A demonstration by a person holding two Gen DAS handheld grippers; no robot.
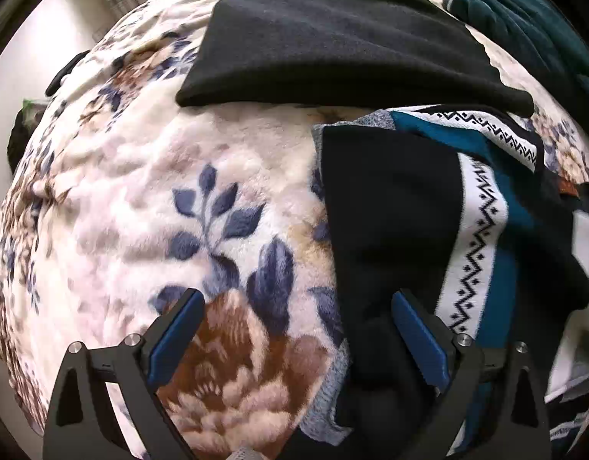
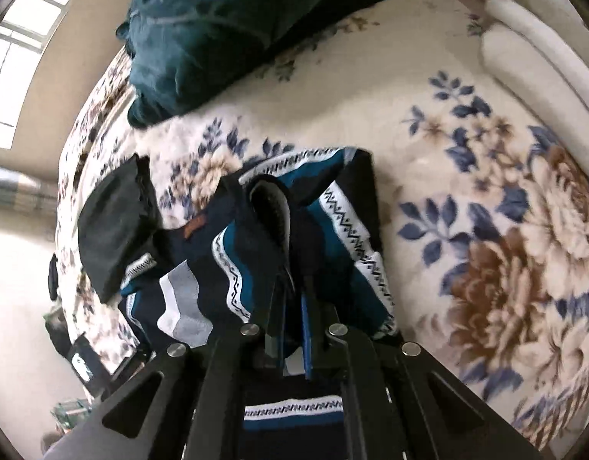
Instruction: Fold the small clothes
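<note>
Floral blanket (image 1: 133,191), patterned garment (image 2: 333,214) pinched in right gripper (image 2: 294,287)

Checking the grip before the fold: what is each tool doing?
Left tool: open, holding nothing.
Right tool: closed on the patterned garment.

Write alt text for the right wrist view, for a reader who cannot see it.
The right gripper is shut on a fold of a dark blue and teal patterned garment with white zigzag bands, lying bunched on a floral fleece blanket. A folded black garment lies to its left, and a dark teal blanket is heaped beyond.
</note>
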